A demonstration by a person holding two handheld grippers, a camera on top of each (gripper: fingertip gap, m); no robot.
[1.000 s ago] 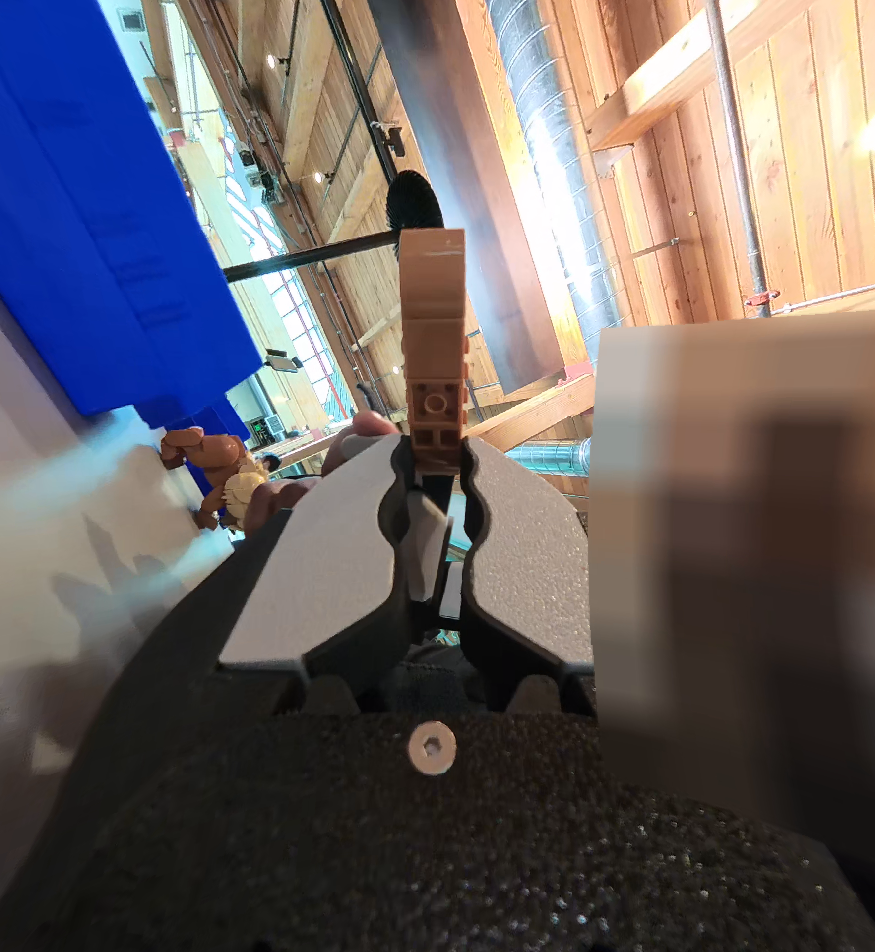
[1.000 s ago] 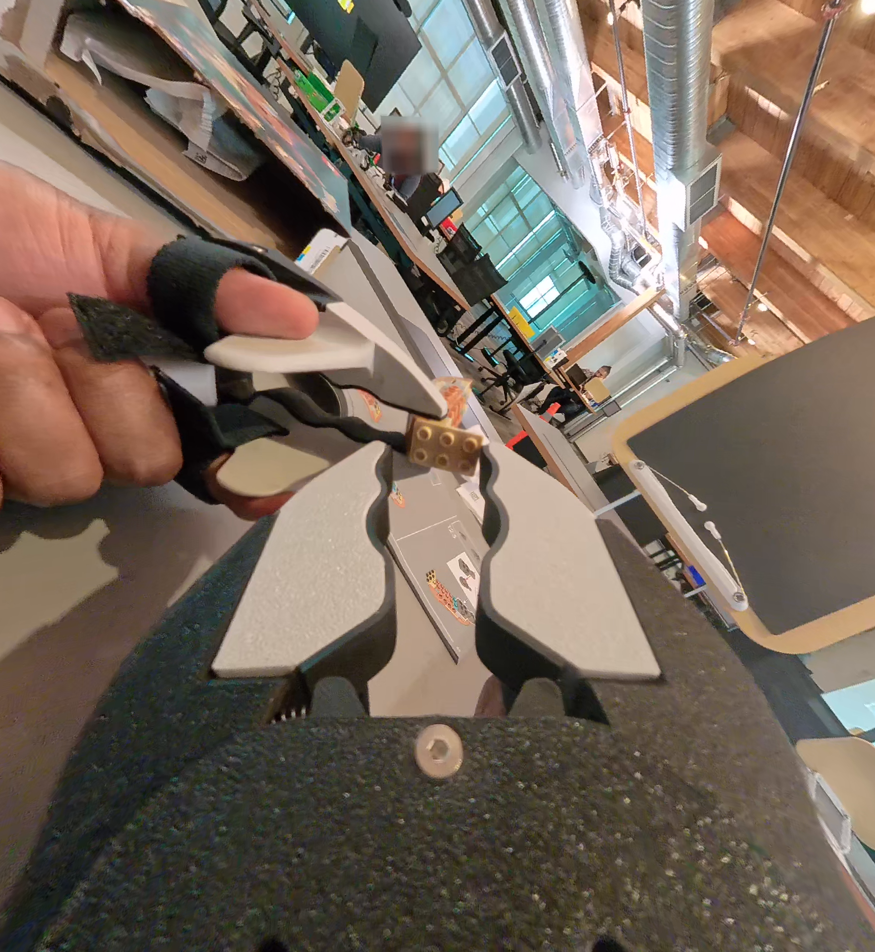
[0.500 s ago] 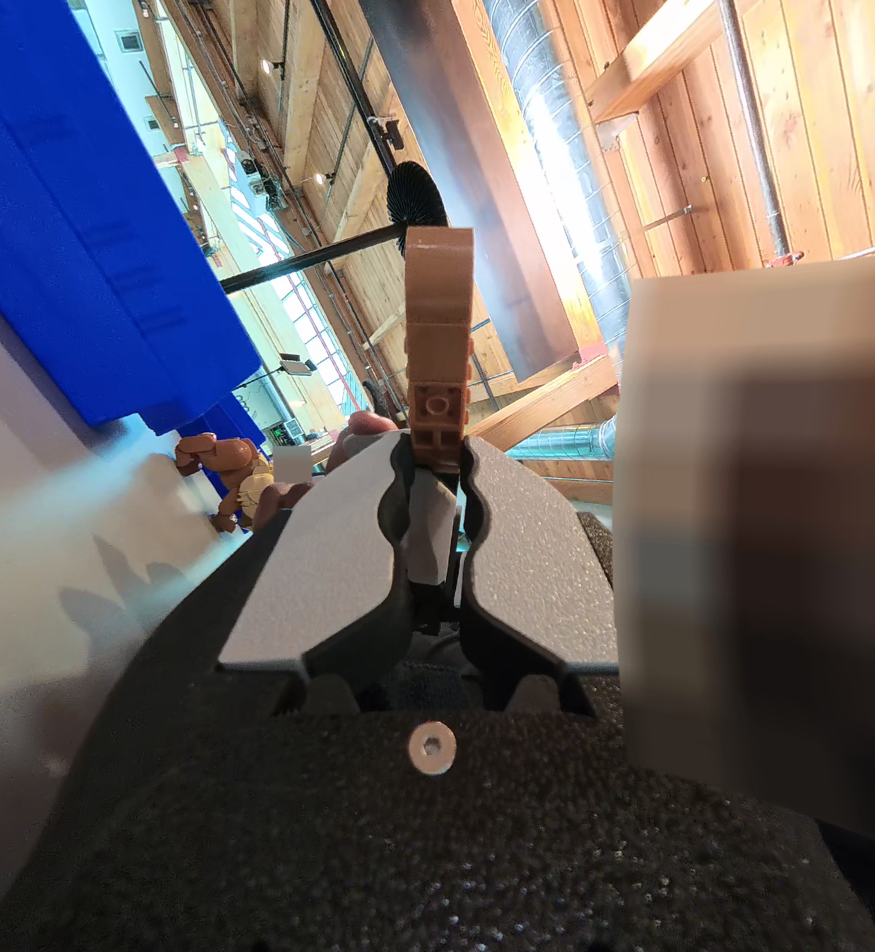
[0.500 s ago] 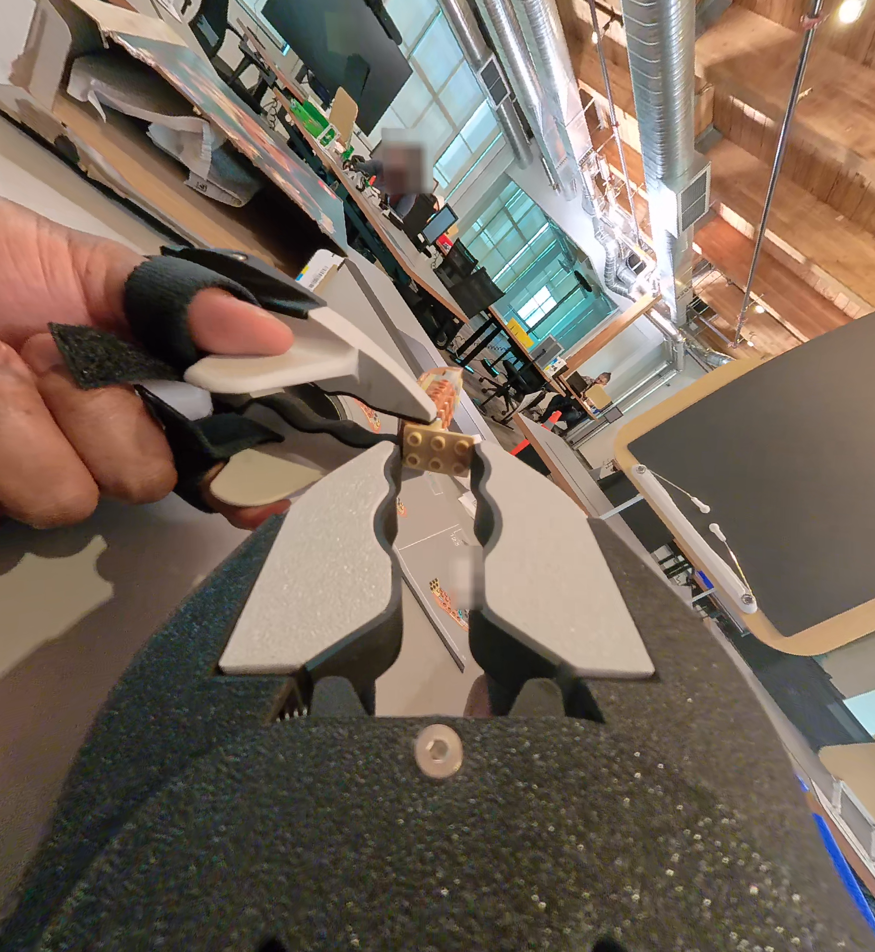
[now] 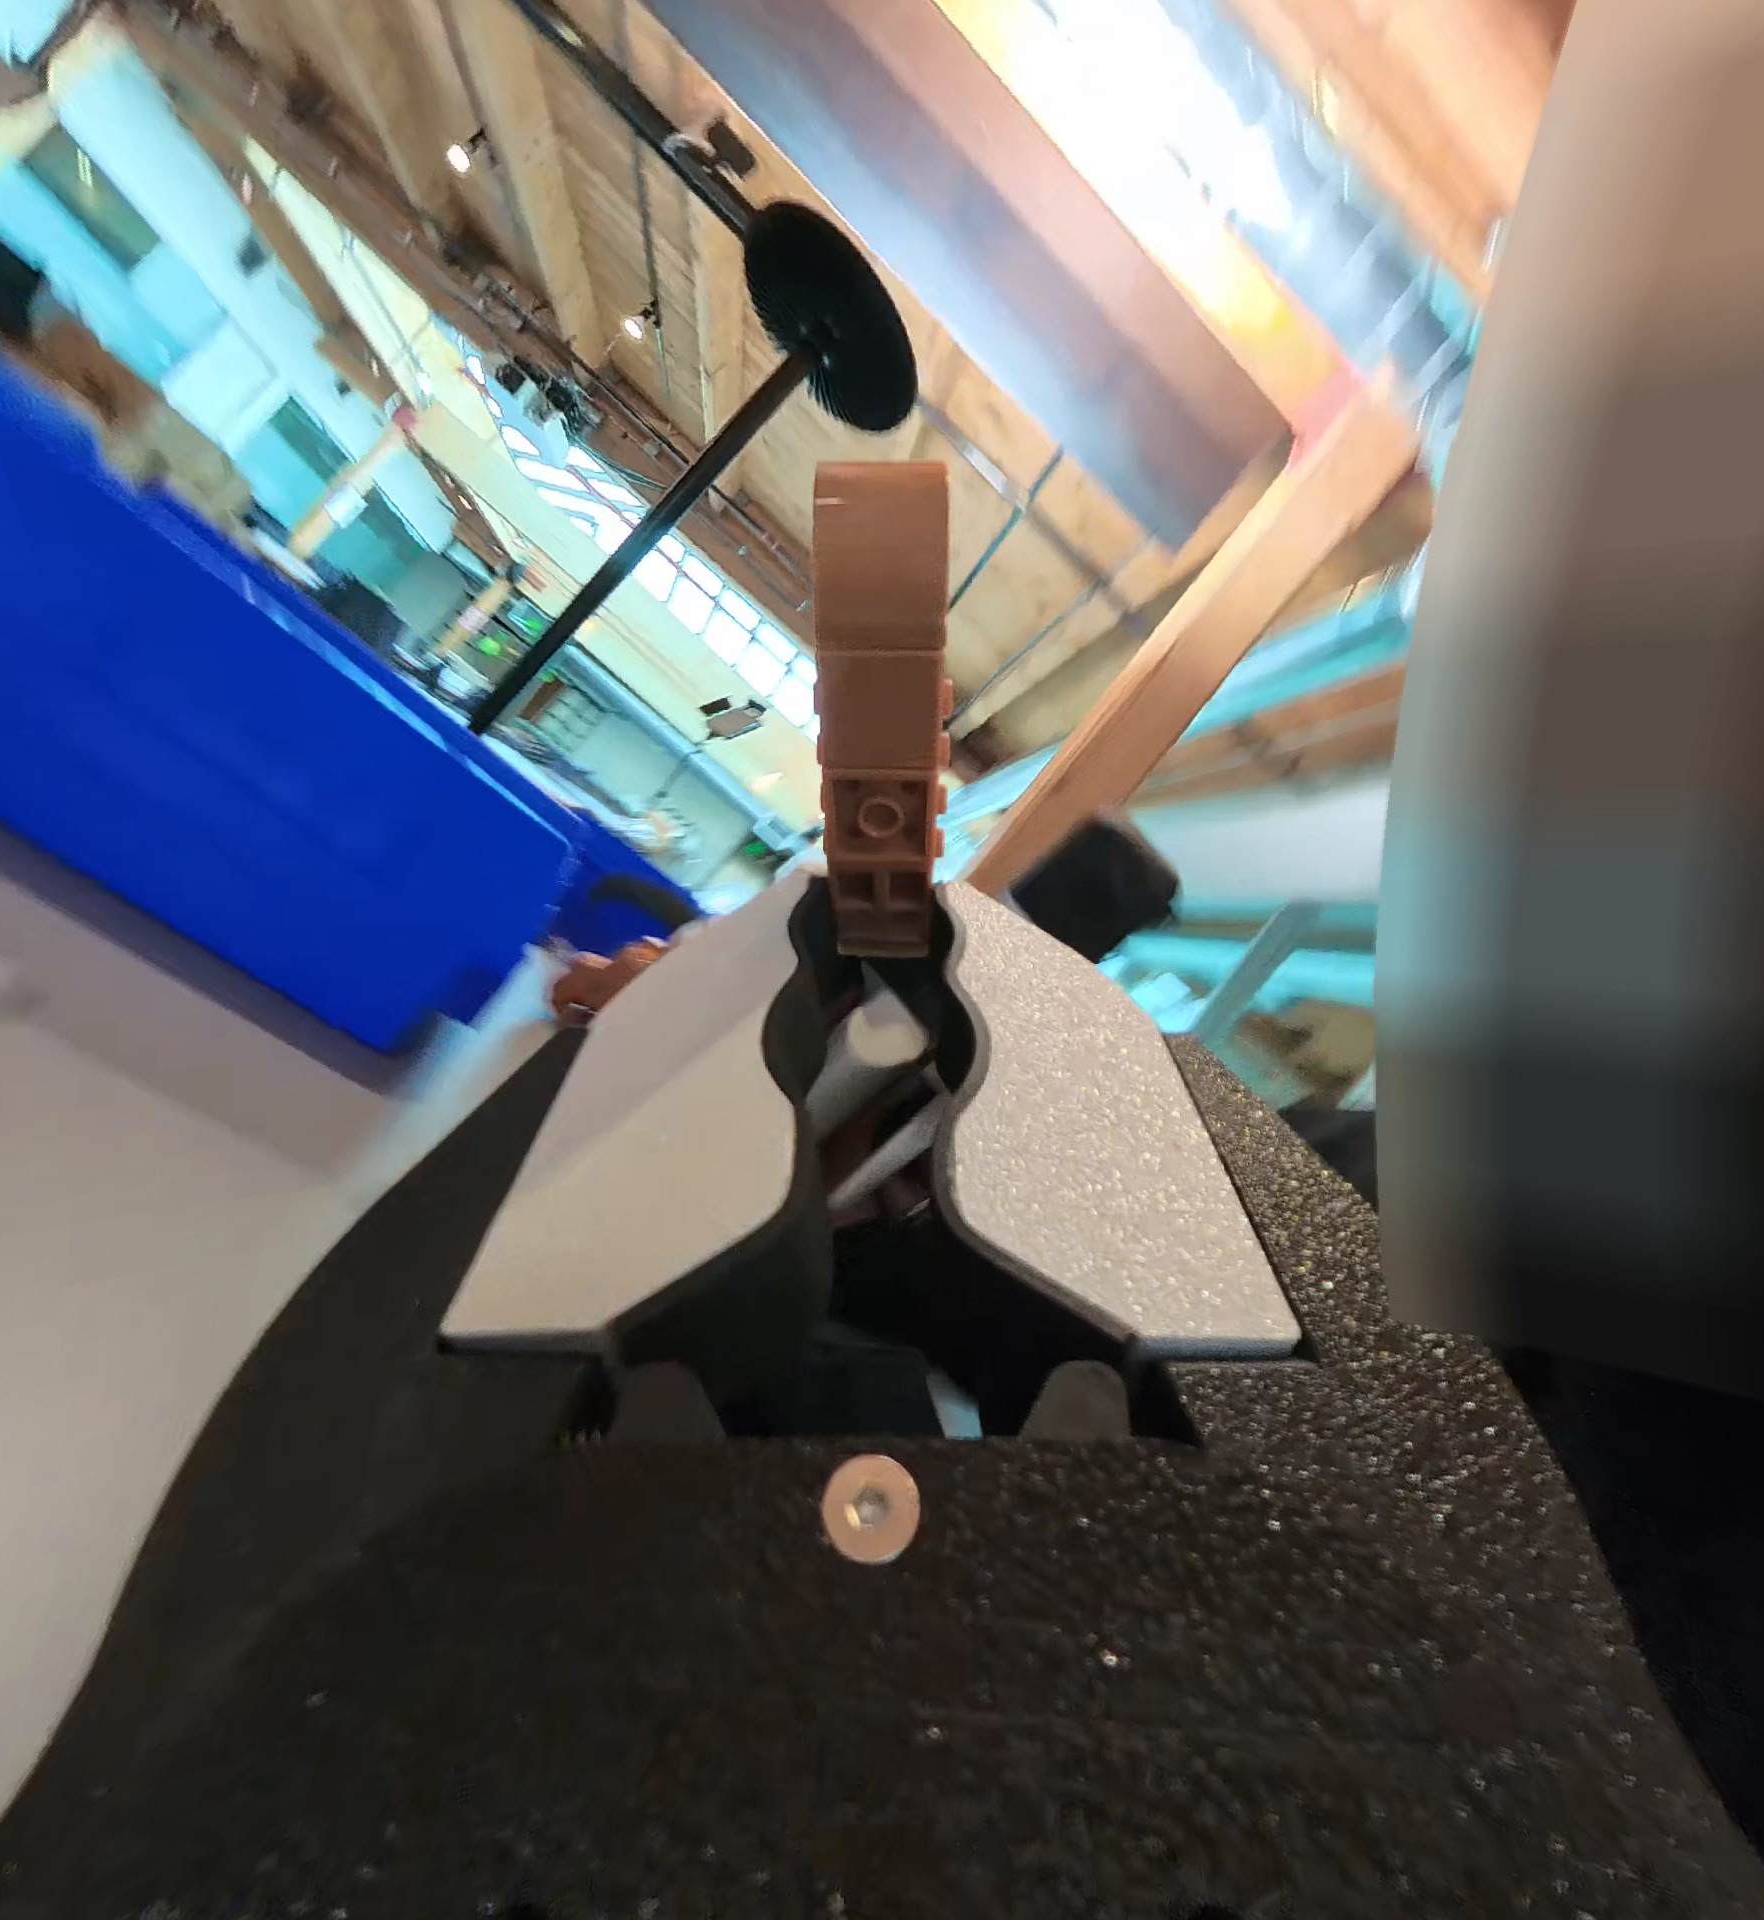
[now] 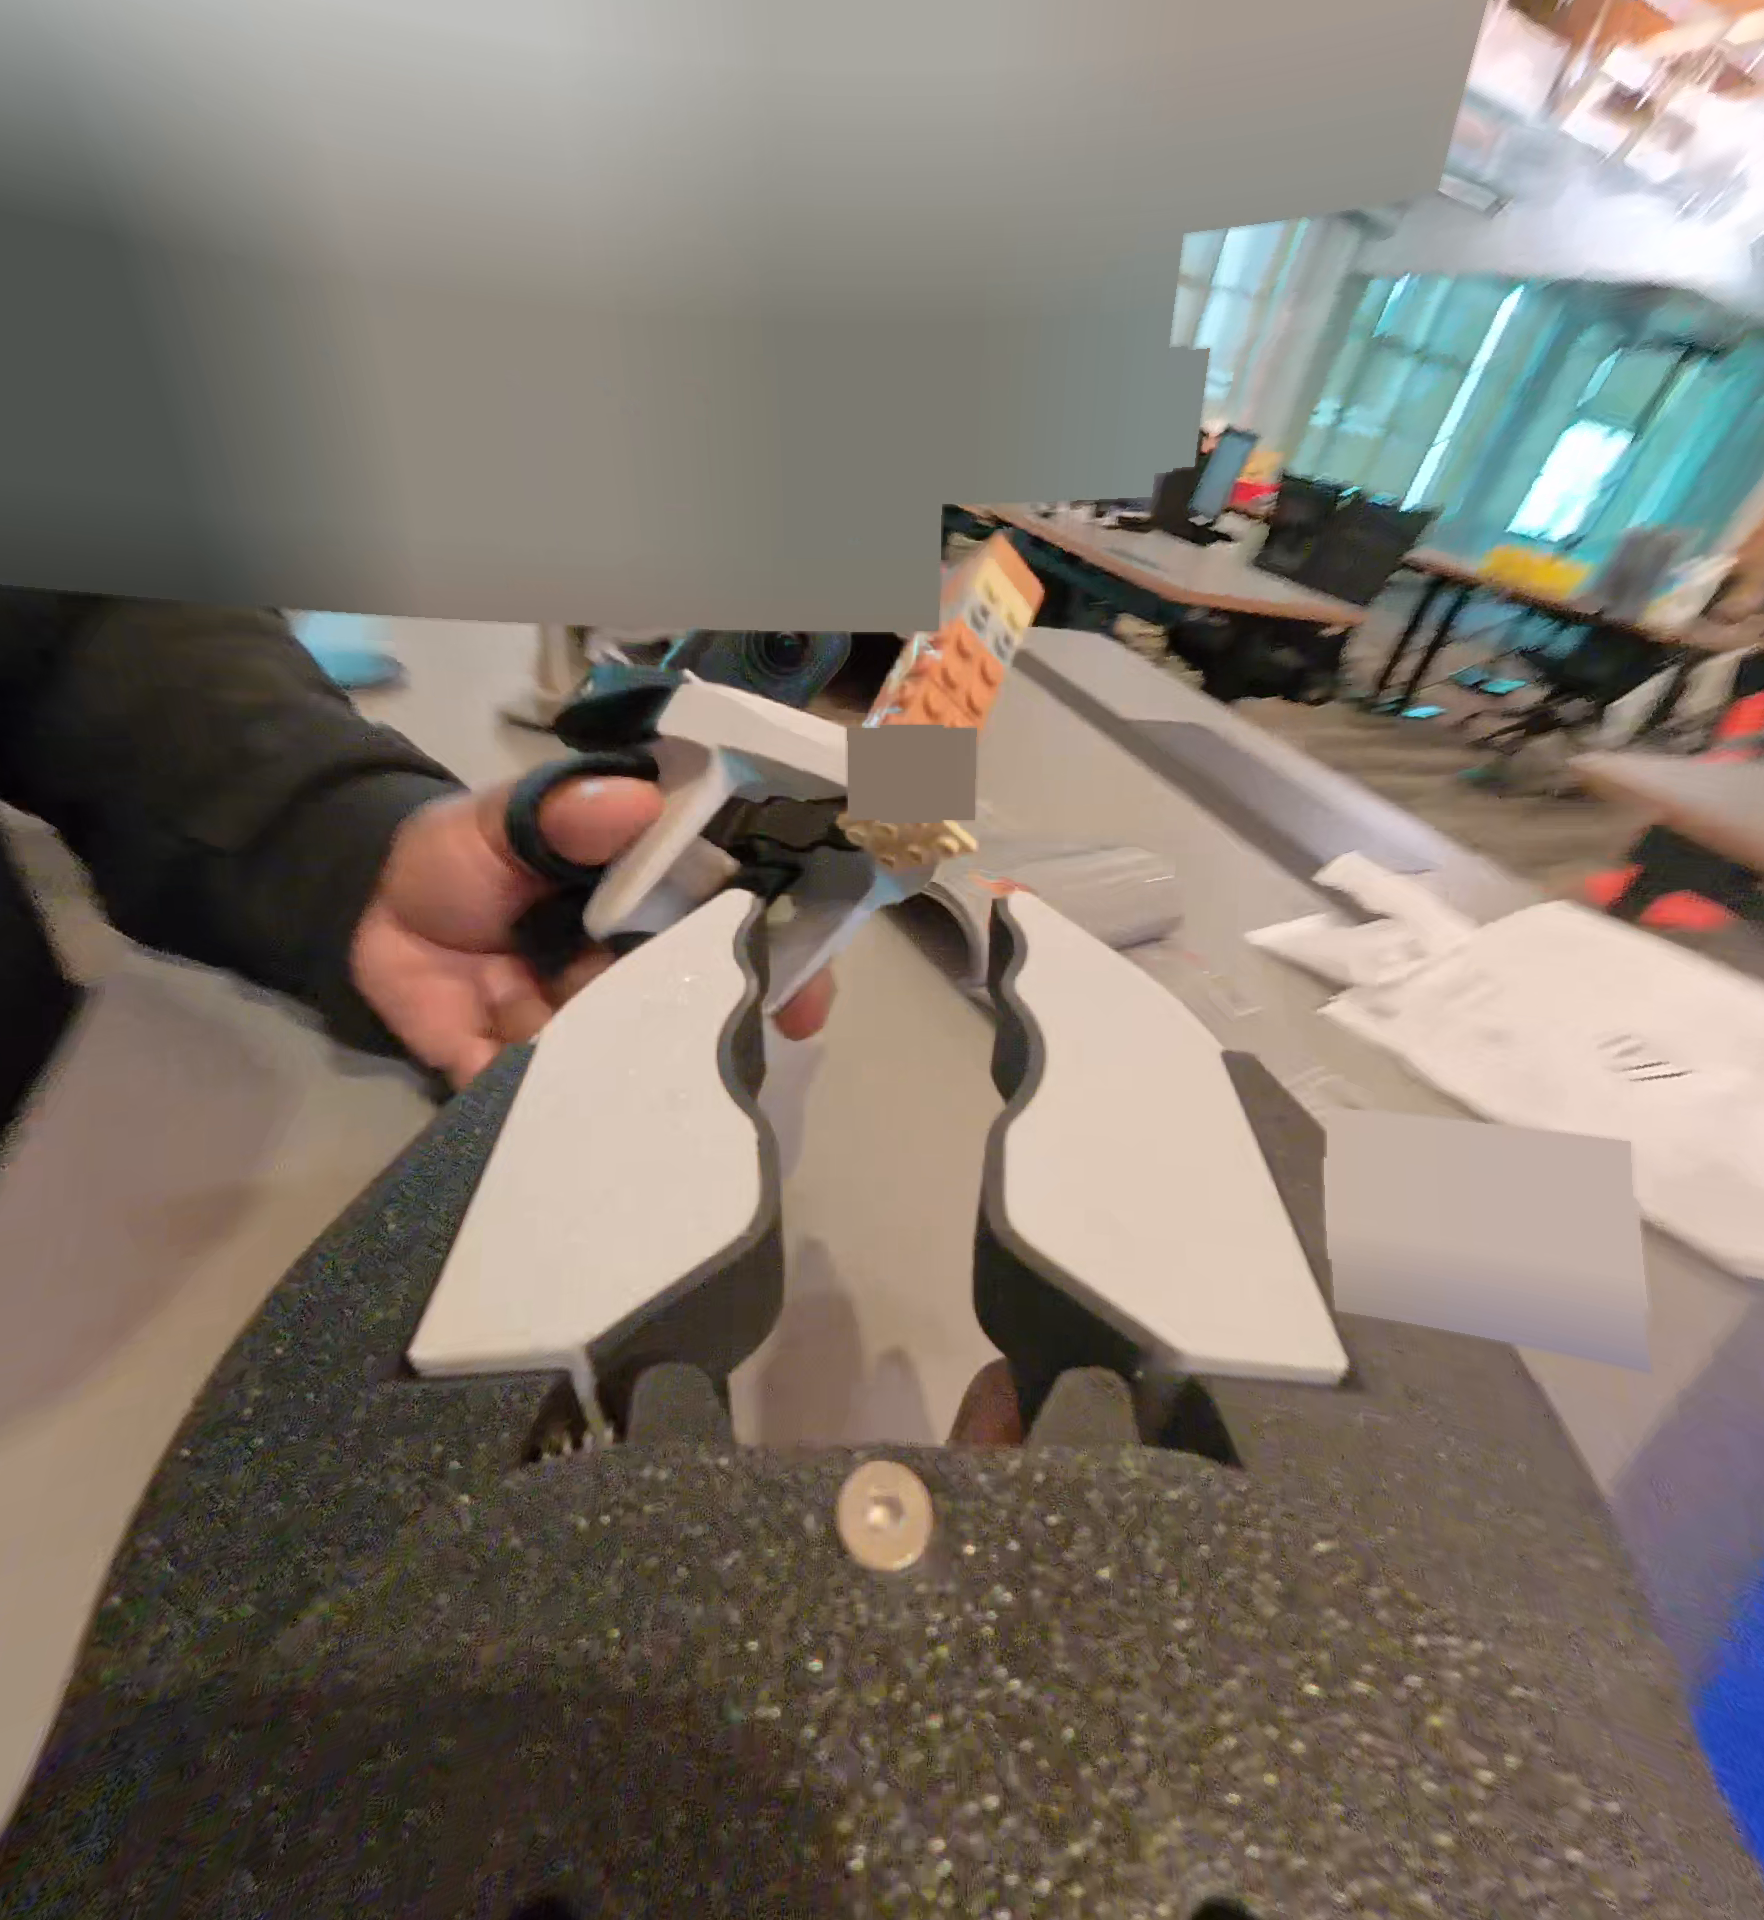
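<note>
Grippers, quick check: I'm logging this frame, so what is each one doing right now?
Left gripper: closed on a brown brick assembly that sticks out past its fingertips.
Right gripper: open, nothing between its fingers; the left gripper and its bricks lie just ahead.

The left wrist view is tilted steeply up past the brown brick piece (image 5: 880, 717), close in, toward wooden ceiling beams. The right wrist view is aimed level over the grey table (image 6: 888, 1122), that same brick piece (image 6: 961, 675) seen just ahead: the one shared part.
</note>
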